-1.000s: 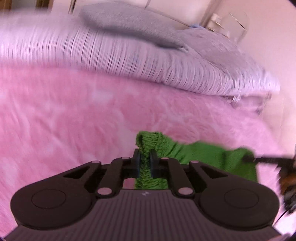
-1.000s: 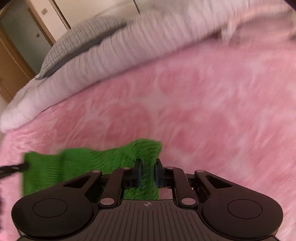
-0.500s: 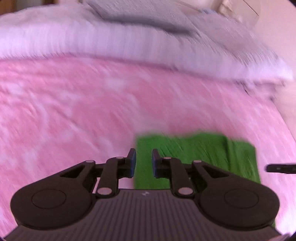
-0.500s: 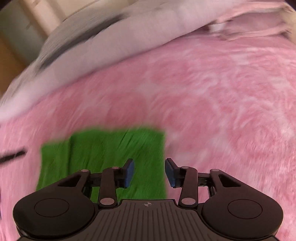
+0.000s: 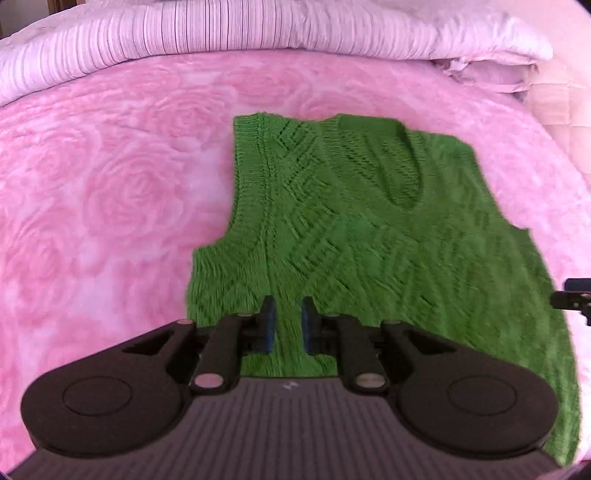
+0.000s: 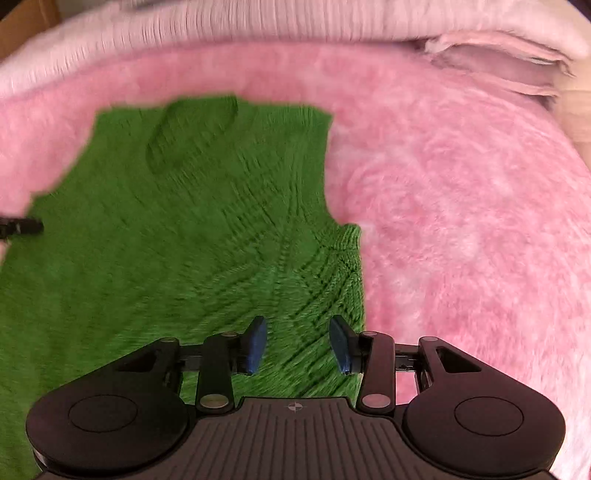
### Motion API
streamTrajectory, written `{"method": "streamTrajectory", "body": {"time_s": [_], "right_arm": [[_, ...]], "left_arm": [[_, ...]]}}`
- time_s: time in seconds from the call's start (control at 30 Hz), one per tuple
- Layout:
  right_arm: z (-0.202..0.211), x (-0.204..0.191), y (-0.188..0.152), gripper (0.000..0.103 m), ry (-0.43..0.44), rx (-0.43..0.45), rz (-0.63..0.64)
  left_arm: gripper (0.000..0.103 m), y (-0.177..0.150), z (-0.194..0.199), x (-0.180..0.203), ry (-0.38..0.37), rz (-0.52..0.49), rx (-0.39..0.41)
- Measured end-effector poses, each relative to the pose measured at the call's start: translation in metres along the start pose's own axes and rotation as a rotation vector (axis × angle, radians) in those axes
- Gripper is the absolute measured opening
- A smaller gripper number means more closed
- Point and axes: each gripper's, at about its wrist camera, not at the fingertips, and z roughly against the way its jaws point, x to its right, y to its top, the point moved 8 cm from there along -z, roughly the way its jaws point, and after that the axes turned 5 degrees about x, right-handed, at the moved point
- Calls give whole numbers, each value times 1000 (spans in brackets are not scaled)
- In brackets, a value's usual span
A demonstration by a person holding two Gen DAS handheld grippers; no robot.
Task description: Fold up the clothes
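A green sleeveless knit vest (image 5: pixel 351 221) lies flat on the pink bed, neck opening toward the far side. My left gripper (image 5: pixel 288 306) hovers over the vest's near left part, its jaws a narrow gap apart and closing slightly, with nothing between the pads. In the right wrist view the vest (image 6: pixel 184 240) fills the left half. My right gripper (image 6: pixel 297 325) is over its near right edge, open wide and empty. A tip of the right gripper (image 5: pixel 570 299) shows at the left view's right edge, and a tip of the left gripper (image 6: pixel 20 226) at the right view's left edge.
A pink rose-patterned fleece blanket (image 5: pixel 110 184) covers the bed (image 6: pixel 461 221). A striped white duvet (image 5: pixel 221 29) is bunched along the far side (image 6: pixel 258 22). Folded pale pink cloth (image 5: pixel 491 74) lies at the far right (image 6: pixel 498 62).
Both grippers held the vest's far corners a second ago, then let go and drew back toward its near end. The vest now lies spread flat.
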Motion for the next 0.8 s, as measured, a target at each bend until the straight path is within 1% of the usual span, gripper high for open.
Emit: {"method": "streamTrajectory", "body": {"time_s": [0.1, 0.17, 0.23, 0.27, 0.3, 0.4, 0.5, 0.53, 0.57, 0.63, 0.7, 0.77, 0.8], "right_arm": [[8, -11, -20, 42, 28, -11, -29], [5, -15, -46, 42, 29, -60, -35], [6, -17, -75, 42, 27, -108, -38], [13, -16, -89, 42, 29, -107, -34], [19, -14, -102, 42, 32, -106, -31], [47, -9, -140, 42, 55, -110, -23], [69, -2, -165, 42, 63, -147, -17], [74, -1, -170, 42, 60, -154, -16], [81, 1, -173, 42, 48, -149, -18], [93, 4, -171, 42, 28, -96, -47], [101, 3, -162, 42, 33, -3, -82], [100, -3, -156, 42, 52, 88, -88], [96, -6, -158, 42, 52, 115, -86]], "left_arm": [[12, -25, 22, 14, -1, -33, -1], [12, -54, 30, 23, 18, -52, -38], [12, -91, 40, 28, 48, -47, -87], [12, -110, 48, 30, 67, -40, -99], [12, -128, 60, 32, 92, -34, -93], [12, -167, 95, 41, 135, -10, -110], [12, -186, 123, 50, 153, 26, -130], [12, -186, 130, 53, 154, 30, -118], [12, -182, 137, 55, 149, 31, -87], [12, -171, 144, 59, 129, 14, -10], [12, -164, 140, 60, 115, -12, 43], [12, -167, 129, 56, 93, -26, 77], [12, -172, 124, 52, 86, -27, 91]]}}
